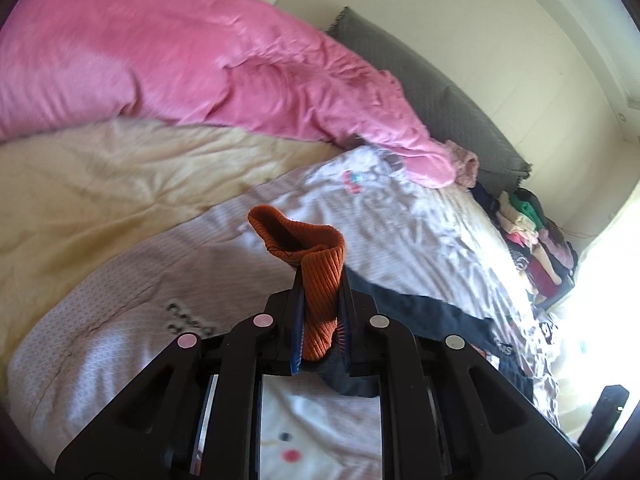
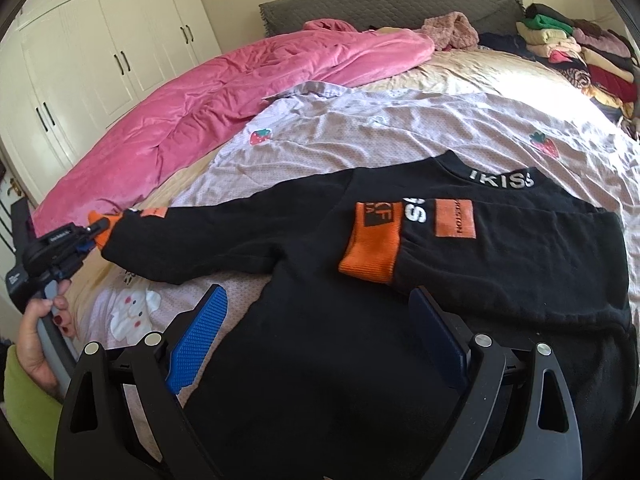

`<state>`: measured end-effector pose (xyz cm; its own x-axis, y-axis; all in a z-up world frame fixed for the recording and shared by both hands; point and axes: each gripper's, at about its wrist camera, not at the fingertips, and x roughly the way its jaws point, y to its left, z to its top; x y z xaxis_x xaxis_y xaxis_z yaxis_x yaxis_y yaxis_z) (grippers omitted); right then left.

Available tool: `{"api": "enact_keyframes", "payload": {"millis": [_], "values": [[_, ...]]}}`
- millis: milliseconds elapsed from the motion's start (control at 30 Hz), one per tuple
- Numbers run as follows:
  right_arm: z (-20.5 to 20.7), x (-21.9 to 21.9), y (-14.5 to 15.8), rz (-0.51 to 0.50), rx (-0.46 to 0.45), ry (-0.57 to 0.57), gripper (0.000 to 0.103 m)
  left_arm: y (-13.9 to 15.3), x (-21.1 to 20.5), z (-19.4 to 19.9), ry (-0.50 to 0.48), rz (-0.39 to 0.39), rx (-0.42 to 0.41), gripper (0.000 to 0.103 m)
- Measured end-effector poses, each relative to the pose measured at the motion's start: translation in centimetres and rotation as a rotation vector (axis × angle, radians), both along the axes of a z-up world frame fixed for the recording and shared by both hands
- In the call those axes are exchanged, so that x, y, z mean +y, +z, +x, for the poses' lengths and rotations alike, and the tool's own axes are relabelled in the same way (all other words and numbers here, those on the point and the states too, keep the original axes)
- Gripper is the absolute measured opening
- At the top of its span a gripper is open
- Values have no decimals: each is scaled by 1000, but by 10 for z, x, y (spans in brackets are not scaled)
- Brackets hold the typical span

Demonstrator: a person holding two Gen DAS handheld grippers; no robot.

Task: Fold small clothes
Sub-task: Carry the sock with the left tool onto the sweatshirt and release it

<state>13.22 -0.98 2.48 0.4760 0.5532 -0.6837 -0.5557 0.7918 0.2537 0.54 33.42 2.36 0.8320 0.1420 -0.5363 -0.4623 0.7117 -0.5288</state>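
Observation:
A black sweater [image 2: 500, 272] with orange cuffs lies spread on the lilac sheet [image 2: 400, 128]. One sleeve is folded across its chest, and that sleeve's orange cuff [image 2: 370, 244] rests near the middle. The other sleeve [image 2: 224, 236] stretches out to the left. My left gripper [image 2: 100, 229] is shut on its orange cuff [image 1: 320, 304] and holds it a little above the bed. In the left wrist view the ribbed cuff stands up between the fingers of the left gripper [image 1: 320, 276]. My right gripper [image 2: 318, 292] hangs open over the sweater's lower body, with nothing between its blue pads [image 2: 200, 332].
A pink blanket [image 2: 224, 92] lies bunched along the far left of the bed. A stack of folded clothes [image 2: 580, 52] sits at the back right by the grey headboard [image 2: 380, 0]. White wardrobe doors [image 2: 100, 40] stand to the left. A hand [image 2: 36, 344] with a green sleeve holds the left gripper's handle.

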Motion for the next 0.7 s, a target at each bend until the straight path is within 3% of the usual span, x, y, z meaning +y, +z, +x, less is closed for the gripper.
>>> {"api": "enact_keyframes", "payload": {"millis": [333, 467, 700], "values": [[8, -41, 0, 40, 9, -72, 92, 33, -62, 35, -163, 53, -27, 7], [11, -61, 2, 59, 7, -102, 92, 38, -96, 52, -231, 103, -8, 7], [15, -99, 6, 91, -4, -175, 92, 36, -148, 75, -358, 120, 8, 7]]}}
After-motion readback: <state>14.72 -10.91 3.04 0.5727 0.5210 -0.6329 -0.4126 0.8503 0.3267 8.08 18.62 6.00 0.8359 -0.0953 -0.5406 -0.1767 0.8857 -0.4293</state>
